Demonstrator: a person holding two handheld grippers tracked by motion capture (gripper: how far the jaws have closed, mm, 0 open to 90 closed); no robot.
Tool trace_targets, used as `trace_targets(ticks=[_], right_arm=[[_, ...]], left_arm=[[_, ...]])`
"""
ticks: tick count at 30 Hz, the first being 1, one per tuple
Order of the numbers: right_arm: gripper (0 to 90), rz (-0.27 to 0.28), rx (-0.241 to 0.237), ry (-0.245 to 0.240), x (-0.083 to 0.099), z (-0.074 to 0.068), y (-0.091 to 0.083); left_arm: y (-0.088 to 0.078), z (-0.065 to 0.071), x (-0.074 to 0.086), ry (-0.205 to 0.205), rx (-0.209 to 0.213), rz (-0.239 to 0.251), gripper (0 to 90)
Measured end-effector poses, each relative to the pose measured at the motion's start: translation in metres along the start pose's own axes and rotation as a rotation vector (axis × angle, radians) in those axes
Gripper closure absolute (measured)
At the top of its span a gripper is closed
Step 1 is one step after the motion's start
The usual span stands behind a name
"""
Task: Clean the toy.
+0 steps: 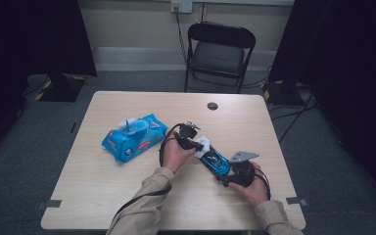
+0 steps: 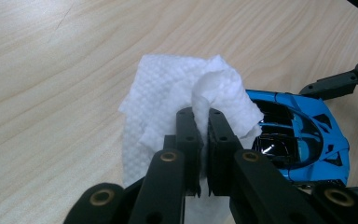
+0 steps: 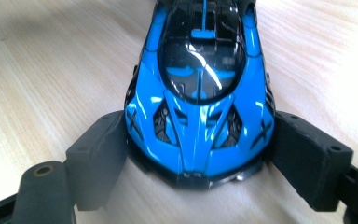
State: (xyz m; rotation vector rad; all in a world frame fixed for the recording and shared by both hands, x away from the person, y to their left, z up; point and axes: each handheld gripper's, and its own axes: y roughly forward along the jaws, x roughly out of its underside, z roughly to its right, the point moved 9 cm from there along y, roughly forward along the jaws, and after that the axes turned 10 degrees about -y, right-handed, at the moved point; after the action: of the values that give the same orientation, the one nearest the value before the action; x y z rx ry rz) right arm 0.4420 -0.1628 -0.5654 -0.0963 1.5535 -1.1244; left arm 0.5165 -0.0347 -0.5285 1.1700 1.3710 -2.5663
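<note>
the left gripper (image 2: 203,116) is pressed together on a bunched white wipe (image 2: 177,98), jaws nearly meeting with only the tissue between them. the right gripper (image 3: 196,154) pinches the blue toy car (image 3: 200,93) by one end, a pad against each flank. the car sits on the table (image 1: 127,196), right of centre, between the two hands; in the left gripper view the wipe rests against the car's dark canopy end. a blue wipe pack (image 1: 133,137) lies well apart to the left, flap up with a sheet standing out.

risks noted:
- the right pads bear on curved, glossy flanks close to the car's tip; a sideways push from the wipe could, in my judgement, pivot or squirt the car out of the hold.
- the wipe is held by a narrow fold; drag over the vents and edges may pull it free or tear it.
- a loose corner could snag on the bodywork.
- pressing down hard may roll the car on its wheels.
</note>
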Motion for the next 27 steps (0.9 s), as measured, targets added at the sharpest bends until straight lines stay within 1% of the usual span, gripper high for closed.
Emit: trace_targets(ticks=[1, 3, 4, 9, 10, 11, 15, 16, 18, 20, 21, 22, 23, 24, 25, 27], right_arm=[[20.4, -0.003, 0.006, 0.009, 0.001, -0.001, -0.001], [20.8, 0.001, 0.007, 0.008, 0.001, -0.001, -0.001], [22.4, 0.009, 0.008, 0.008, 0.001, -0.001, -0.001], [23.0, 0.006, 0.014, 0.012, 0.0, 0.0, 0.0], [23.1, 0.005, 0.012, 0.011, -0.001, 0.0, 0.0], [23.1, 0.005, 0.012, 0.011, -0.001, 0.0, 0.0], [23.2, 0.006, 0.009, 0.008, -0.001, 0.0, 0.001], [23.3, 0.005, 0.011, 0.008, -0.001, 0.0, 0.001], [23.4, 0.008, 0.01, 0.006, -0.002, 0.001, 0.001], [23.4, 0.009, 0.009, 0.005, -0.001, 0.001, 0.001], [23.4, 0.009, 0.009, 0.005, -0.001, 0.001, 0.001], [23.4, 0.01, 0.01, 0.006, -0.001, 0.001, 0.001], [23.4, 0.011, 0.01, 0.006, -0.001, 0.001, 0.001], [23.4, 0.011, 0.01, 0.005, -0.001, 0.001, 0.001], [23.4, 0.011, 0.01, 0.005, -0.001, 0.001, 0.001], [23.4, 0.011, 0.009, 0.005, -0.001, 0.001, 0.001]], left_arm=[[0.0, 0.0, 0.0, 0.006, -0.003, -0.001, 85.8], [0.0, 0.001, 0.0, 0.005, -0.005, -0.001, 85.8], [0.0, 0.001, 0.0, 0.004, -0.008, -0.001, 85.8], [-0.001, 0.003, -0.001, 0.003, -0.009, -0.001, 85.8], [-0.003, 0.003, -0.004, -0.004, -0.005, 0.012, 85.9], [-0.003, 0.003, -0.004, -0.004, -0.005, 0.012, 85.9], [-0.007, 0.005, -0.016, -0.01, 0.001, 0.058, 85.9], [-0.006, 0.005, -0.017, -0.011, 0.002, 0.059, 85.8], [-0.002, 0.005, -0.017, -0.004, -0.004, 0.048, 85.7], [0.005, 0.007, -0.013, -0.002, 0.0, 0.029, 85.6], [0.005, 0.008, -0.013, 0.008, -0.006, 0.034, 85.6], [0.006, 0.012, -0.012, 0.011, 0.003, 0.021, 85.7], [0.006, 0.015, -0.011, 0.007, 0.021, 0.015, 85.8], [0.007, 0.018, -0.01, 0.016, 0.028, 0.008, 85.8], [0.007, 0.018, -0.01, 0.016, 0.028, 0.008, 85.8], [0.008, 0.025, -0.008, 0.027, 0.047, -0.002, 85.8]])
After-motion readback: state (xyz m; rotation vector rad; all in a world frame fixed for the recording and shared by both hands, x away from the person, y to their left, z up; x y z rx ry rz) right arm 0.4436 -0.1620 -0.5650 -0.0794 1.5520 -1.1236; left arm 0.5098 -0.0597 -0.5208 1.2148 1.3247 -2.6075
